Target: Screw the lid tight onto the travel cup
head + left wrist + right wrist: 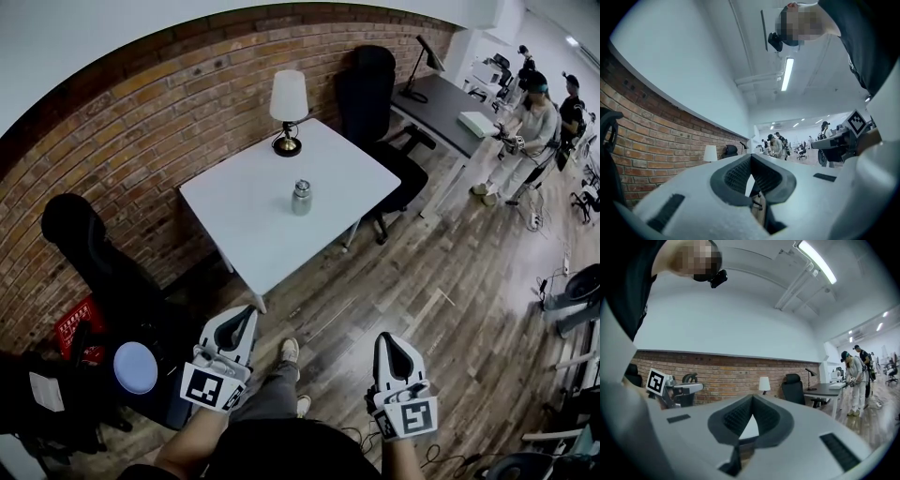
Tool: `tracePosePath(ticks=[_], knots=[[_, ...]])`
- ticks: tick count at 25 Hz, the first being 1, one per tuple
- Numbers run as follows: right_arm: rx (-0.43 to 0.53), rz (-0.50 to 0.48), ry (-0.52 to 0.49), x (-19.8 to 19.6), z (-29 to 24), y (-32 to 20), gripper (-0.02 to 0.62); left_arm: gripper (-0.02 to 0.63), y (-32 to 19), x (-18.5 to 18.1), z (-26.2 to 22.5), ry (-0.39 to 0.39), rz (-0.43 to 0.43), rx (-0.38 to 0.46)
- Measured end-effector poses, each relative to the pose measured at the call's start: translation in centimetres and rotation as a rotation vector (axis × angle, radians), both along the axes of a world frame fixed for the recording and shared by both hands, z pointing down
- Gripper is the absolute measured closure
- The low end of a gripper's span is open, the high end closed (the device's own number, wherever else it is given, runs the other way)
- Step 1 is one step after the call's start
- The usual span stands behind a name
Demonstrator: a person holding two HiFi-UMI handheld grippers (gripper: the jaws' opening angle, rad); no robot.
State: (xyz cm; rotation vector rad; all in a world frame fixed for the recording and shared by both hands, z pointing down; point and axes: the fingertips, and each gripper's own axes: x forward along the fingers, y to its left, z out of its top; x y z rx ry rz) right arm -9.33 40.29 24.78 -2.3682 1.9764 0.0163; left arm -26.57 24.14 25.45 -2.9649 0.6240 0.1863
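A small steel travel cup (301, 197) with its lid on top stands upright near the middle of the white table (244, 220). Both grippers hang well short of the table, over the wooden floor. My left gripper (244, 316) is shut and holds nothing; its tips meet in the left gripper view (751, 157). My right gripper (388, 339) is shut and empty too, its tips touching in the right gripper view (752, 398). The cup does not show in either gripper view.
A table lamp (288, 111) stands at the table's far side by the brick wall. A black office chair (375, 103) sits to the table's right, a dark desk (450, 108) beyond it. People (530, 131) work at the far right. A black bag (89, 253) leans at the left.
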Motion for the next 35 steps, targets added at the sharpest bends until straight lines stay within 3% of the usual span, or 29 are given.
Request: tracePosePath(ticks=[7,13,23,30,35], knots=[[-0.085,0.005,0.029,4.3,1.7,-4.5,0.581,0.583,-4.9,4.8,1.7,0.002,0.013,-0.034],[-0.113,-0.016,0.068,9.9,1.0,-11.9,0.581,0.583,-12.6,10.2,2.5,0.024,-0.007,-0.054],[-0.204,-0.055,0.134,14.6,-1.0,-23.0,0.581,0.583,-24.3,16.6,2.7,0.074,-0.002,-0.095],[-0.199,-0.085,0.087,16.0,0.1,-27.0,0.581,0.583,-26.3,19.7,2.8,0.039,0.023,-0.090],[-0.191,-0.130,0.058,17.3,0.9,-28.6,0.581,0.583,-26.7,20.4,3.1,0.007,-0.008,-0.095]])
